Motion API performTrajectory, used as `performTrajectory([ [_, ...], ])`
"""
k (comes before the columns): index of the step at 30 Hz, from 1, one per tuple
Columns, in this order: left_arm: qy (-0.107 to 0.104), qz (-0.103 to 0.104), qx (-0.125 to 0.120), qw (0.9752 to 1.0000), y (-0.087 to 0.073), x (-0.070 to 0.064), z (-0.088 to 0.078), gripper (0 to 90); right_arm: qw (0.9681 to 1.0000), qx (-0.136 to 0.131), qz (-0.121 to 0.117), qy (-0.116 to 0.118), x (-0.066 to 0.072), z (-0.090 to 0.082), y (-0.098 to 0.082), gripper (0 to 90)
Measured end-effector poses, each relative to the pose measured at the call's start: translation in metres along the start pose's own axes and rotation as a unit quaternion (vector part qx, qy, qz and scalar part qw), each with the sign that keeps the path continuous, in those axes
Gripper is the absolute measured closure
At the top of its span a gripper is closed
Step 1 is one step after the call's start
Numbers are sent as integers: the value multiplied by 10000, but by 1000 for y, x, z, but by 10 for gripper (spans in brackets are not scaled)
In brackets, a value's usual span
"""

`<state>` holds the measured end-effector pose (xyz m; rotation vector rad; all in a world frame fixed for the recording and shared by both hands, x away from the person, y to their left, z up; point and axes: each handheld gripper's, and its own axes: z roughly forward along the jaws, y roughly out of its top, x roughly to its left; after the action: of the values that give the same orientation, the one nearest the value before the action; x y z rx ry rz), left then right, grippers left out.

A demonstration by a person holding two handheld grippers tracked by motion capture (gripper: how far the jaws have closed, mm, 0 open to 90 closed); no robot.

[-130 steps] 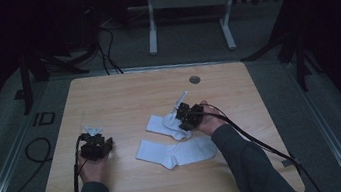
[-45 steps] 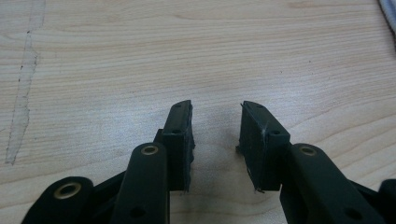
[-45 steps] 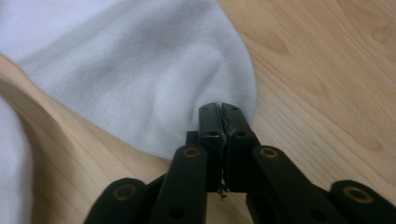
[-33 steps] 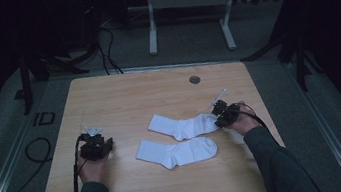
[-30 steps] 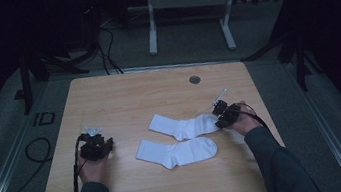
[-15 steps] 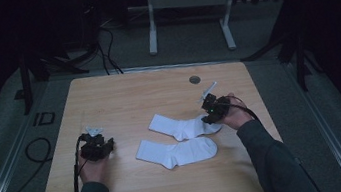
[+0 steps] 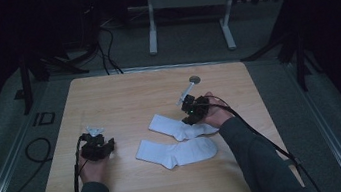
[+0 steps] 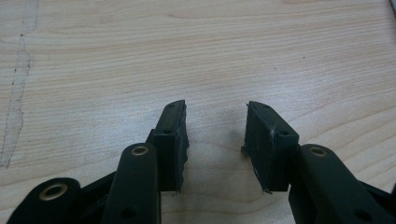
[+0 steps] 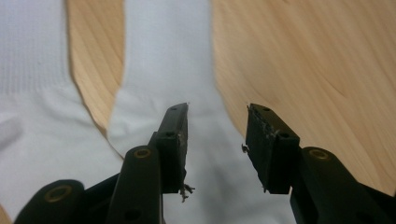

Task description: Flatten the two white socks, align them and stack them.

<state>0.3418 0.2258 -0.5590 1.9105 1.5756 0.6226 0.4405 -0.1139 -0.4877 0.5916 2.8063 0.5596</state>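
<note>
Two white socks lie flat on the wooden table [image 7: 123, 95]. The far sock [image 7: 175, 127] stretches from mid-table toward the right; the near sock [image 7: 176, 151] lies just in front of it. My right gripper [image 7: 192, 110] hovers over the far sock, held in the person's right hand. In the right gripper view its jaws stand open above the far sock [image 9: 205, 154], with the near sock [image 9: 32, 112] at the left. My left gripper [image 7: 95, 143] rests at the table's left. It is open over bare wood [image 8: 215, 70], with nothing between its jaws.
A small round grommet [image 7: 195, 79] sits in the table near its far edge. Cables trail from both grippers along the forearms. A white metal frame [image 7: 185, 3] stands on the floor beyond the table, and dark stands flank both sides.
The right gripper has let go of the far sock's right end and moved left and slightly away, over the sock's middle. The far sock lies spread out. The left gripper has not moved.
</note>
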Motion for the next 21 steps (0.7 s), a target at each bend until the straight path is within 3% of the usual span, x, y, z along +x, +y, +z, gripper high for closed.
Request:
performTrajectory([
  [6,1,4,2,10000,0,0,0,585,9995,132,-275,119,9,19,19,582],
  [12,-3,9,5,10000,0,0,0,582,9986,269,-380,241,16,39,34,560],
  [17,-5,13,3,10000,0,0,0,581,9984,346,-293,332,16,54,41,519],
  [21,-6,15,4,10000,0,0,0,581,9971,460,-136,588,13,64,44,475],
])
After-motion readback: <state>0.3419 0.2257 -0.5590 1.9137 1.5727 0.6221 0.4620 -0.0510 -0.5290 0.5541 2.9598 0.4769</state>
